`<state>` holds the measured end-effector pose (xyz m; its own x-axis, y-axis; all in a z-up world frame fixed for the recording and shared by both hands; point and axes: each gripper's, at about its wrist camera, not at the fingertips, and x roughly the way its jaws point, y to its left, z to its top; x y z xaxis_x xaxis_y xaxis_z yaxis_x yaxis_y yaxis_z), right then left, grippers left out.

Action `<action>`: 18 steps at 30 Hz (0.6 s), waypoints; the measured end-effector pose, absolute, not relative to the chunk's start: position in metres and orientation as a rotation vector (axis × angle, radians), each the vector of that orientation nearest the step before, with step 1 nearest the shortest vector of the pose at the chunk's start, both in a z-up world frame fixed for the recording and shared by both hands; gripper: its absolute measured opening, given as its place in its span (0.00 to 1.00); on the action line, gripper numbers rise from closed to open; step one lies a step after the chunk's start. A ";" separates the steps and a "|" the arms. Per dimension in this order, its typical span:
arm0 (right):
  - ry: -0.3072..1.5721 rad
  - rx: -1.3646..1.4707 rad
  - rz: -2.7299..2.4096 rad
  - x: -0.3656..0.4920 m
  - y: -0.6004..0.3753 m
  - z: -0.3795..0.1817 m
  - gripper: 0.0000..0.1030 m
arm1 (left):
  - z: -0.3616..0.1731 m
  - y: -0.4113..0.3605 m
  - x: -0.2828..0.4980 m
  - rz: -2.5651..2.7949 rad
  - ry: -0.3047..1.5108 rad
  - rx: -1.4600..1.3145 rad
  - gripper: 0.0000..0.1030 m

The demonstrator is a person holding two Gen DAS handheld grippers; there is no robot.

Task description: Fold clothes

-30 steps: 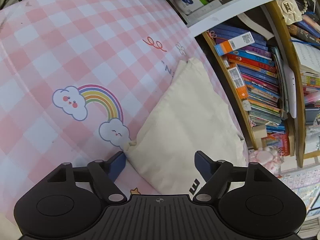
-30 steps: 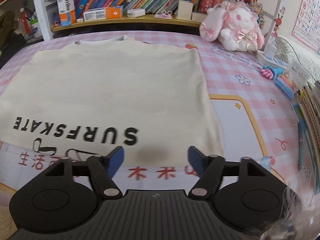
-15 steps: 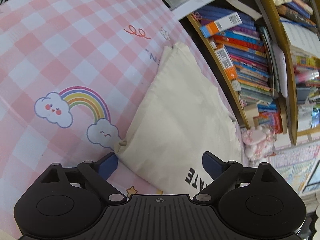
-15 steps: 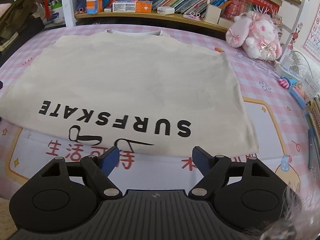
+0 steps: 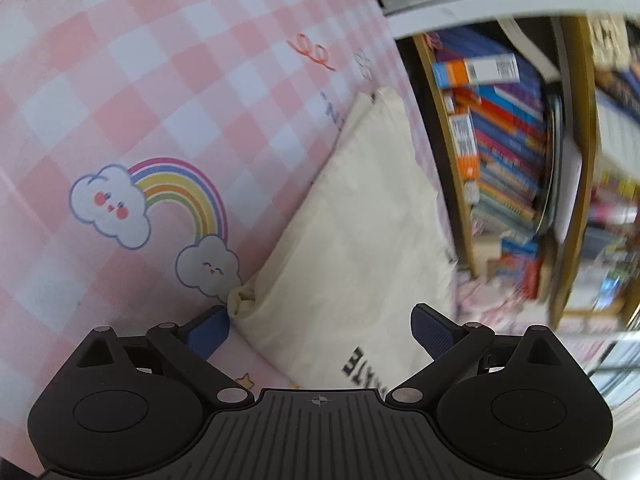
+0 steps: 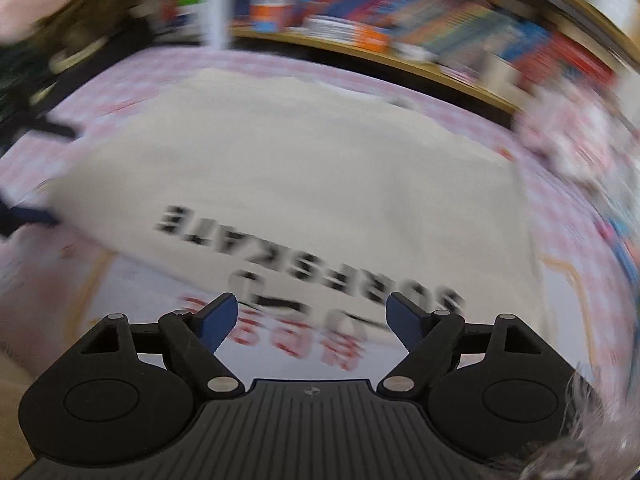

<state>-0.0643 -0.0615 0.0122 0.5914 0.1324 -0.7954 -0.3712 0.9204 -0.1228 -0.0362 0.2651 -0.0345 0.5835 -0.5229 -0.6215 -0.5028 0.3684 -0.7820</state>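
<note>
Cream T-shirt (image 5: 352,240) lies folded flat on the pink checked tablecloth (image 5: 120,80), filling the centre of the right wrist view, black lettering along its near edge; picture there is smeared. In the left wrist view it runs from lower centre toward the upper right, its bunched corner just beside the left blue pad.

Left gripper (image 5: 320,328): jaws spread very wide, just been opening, straddling that corner and near edge, pads not pressing the cloth.

Right gripper (image 6: 310,318): fingers wide apart, nothing pinched, over the shirt's near hem.

Bookshelf (image 5: 500,168) at frame right, blurred.
</note>
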 end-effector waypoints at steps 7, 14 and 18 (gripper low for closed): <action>0.824 -0.504 0.606 -0.051 0.023 0.020 0.77 | -0.040 0.274 -0.040 -0.016 1.002 -1.358 0.96; 0.768 -0.636 0.772 -0.043 0.081 0.017 0.62 | -0.030 0.284 -0.046 -0.021 0.955 -1.303 0.96; 0.765 -0.686 0.832 -0.044 0.107 0.009 0.51 | -0.035 0.292 -0.046 0.005 0.948 -1.322 0.96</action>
